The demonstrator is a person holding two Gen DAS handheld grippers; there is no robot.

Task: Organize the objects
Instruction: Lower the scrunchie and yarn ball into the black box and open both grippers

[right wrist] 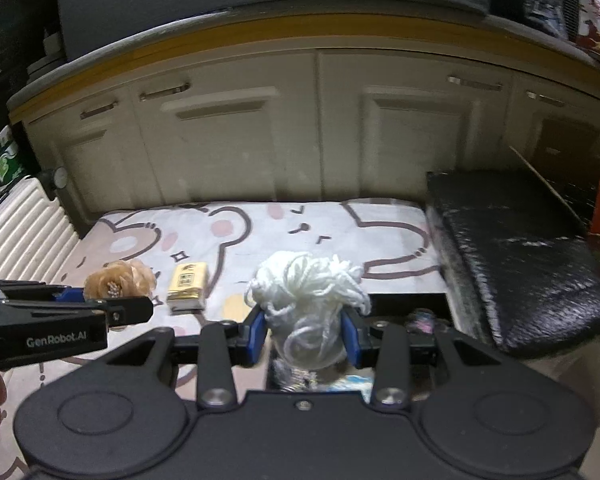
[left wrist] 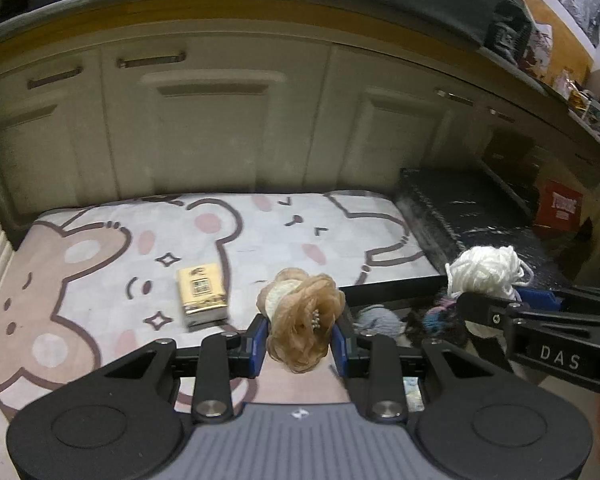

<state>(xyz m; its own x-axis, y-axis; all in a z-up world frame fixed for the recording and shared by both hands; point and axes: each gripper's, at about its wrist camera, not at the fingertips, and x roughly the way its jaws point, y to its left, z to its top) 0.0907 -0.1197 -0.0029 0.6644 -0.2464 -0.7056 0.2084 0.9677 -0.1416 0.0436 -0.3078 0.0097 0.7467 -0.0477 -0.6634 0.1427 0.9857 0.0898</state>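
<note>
My left gripper (left wrist: 302,338) is shut on a tan fabric flower (left wrist: 302,316) and holds it above the bear-print mat (left wrist: 100,280). My right gripper (right wrist: 306,336) is shut on a white yarn ball (right wrist: 308,292) above a dark bin (right wrist: 404,304) that holds other yarn balls (left wrist: 380,318). A gold tissue pack (left wrist: 202,294) lies on the mat just left of the flower; it also shows in the right wrist view (right wrist: 188,282). The right gripper and its yarn show at the right of the left wrist view (left wrist: 486,276). The flower shows at the left of the right wrist view (right wrist: 120,278).
Cream cabinet doors (left wrist: 220,128) stand behind the mat. A black cushion (right wrist: 520,256) lies to the right, a red box (left wrist: 560,208) beyond it. A white ribbed case (right wrist: 20,224) stands at the left.
</note>
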